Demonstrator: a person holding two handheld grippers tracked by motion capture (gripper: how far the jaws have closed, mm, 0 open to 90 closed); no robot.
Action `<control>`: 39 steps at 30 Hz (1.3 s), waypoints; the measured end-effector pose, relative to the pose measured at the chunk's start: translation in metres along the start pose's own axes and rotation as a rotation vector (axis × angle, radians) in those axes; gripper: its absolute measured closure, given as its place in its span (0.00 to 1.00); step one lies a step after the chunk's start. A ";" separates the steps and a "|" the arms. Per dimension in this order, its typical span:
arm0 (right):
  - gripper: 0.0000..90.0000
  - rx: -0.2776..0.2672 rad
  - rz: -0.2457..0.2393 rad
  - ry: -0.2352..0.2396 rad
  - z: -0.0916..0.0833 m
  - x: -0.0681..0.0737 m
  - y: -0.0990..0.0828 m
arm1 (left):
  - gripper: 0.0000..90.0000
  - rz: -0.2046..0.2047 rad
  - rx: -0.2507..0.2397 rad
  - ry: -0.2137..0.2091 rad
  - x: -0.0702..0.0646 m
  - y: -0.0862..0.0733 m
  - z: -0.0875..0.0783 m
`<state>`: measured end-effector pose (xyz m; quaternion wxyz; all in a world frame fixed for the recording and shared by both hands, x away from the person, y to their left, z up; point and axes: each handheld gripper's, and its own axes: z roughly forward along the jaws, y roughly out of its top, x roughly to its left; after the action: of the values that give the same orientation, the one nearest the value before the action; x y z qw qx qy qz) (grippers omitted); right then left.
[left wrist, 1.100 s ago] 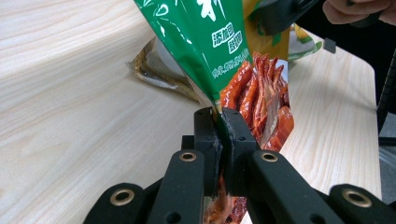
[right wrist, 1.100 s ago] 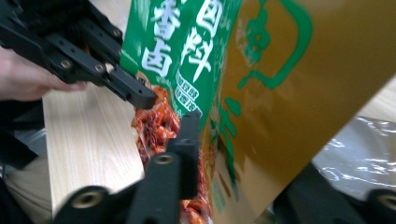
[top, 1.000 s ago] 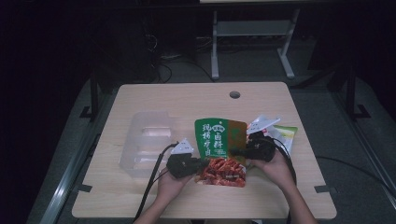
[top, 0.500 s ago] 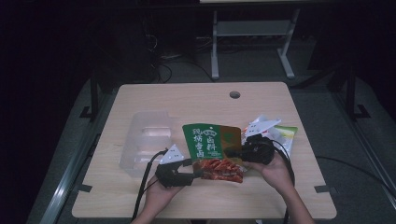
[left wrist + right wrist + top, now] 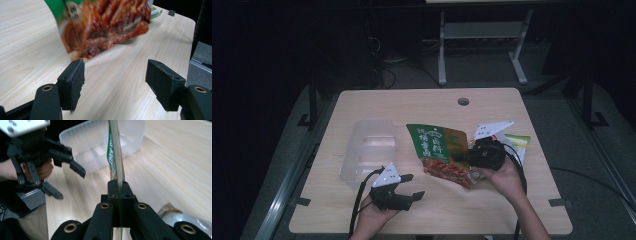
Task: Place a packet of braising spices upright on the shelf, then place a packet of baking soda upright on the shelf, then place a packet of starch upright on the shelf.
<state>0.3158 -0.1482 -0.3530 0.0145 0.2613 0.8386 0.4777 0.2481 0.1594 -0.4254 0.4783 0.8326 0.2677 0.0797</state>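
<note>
One wooden table (image 5: 432, 107) stood in the scene, with one round hole (image 5: 463, 101) in its far right part. Two snack packets were on show: one green and red packet (image 5: 439, 150), held up in the middle, and one second packet (image 5: 518, 142), partly hidden, lying at the right. One clear plastic container (image 5: 367, 150) sat at the left, and how many compartments it had could not be told. Two grippers were there, a left gripper (image 5: 406, 187) near the front edge and a right gripper (image 5: 467, 158), each with two black jaws. Two hands were in view, one to each gripper.
</note>
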 end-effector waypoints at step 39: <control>0.99 -0.016 -0.017 0.016 0.021 -0.005 0.057 | 0.32 -0.009 -0.008 -0.027 0.002 0.000 0.001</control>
<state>0.3497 -0.1107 -0.3196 0.0141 0.2501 0.8372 0.4862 0.2507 0.1597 -0.4259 0.4857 0.8304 0.2646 0.0672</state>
